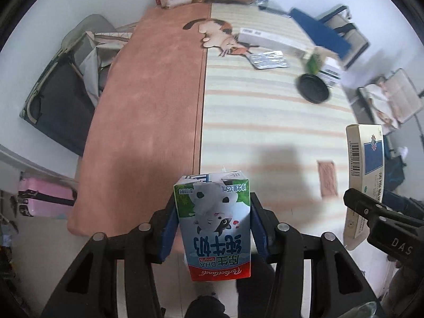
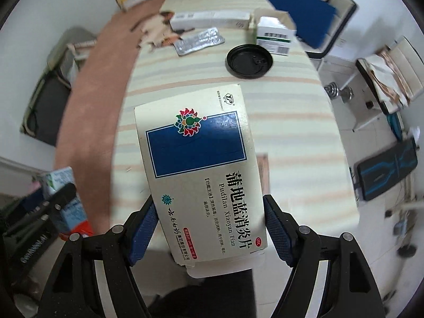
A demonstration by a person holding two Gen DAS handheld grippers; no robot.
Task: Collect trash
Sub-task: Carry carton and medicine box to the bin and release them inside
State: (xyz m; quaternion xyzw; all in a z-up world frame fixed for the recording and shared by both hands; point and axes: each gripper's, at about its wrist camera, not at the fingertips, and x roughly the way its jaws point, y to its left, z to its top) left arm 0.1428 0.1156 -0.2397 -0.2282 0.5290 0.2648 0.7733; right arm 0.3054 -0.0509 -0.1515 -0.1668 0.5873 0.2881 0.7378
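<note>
Item 1: milk carton [image 1: 214,222], upside down, pinched by left gripper [image 1: 213,228], lifted off table [image 1: 265,122] edge for disposal. Item 2: medicine box [image 2: 201,175], clamped widthwise by right gripper [image 2: 212,228], above table. Uncollected: blister pack [image 1: 267,59], black lid [image 1: 314,87].

Bright even light, fisheye bending, blurred edges

Home room: cat-print tablecloth [image 1: 265,111] on table, pink suitcase [image 1: 45,201], dumbbell [image 2: 339,92], folding chair [image 1: 79,42].
</note>
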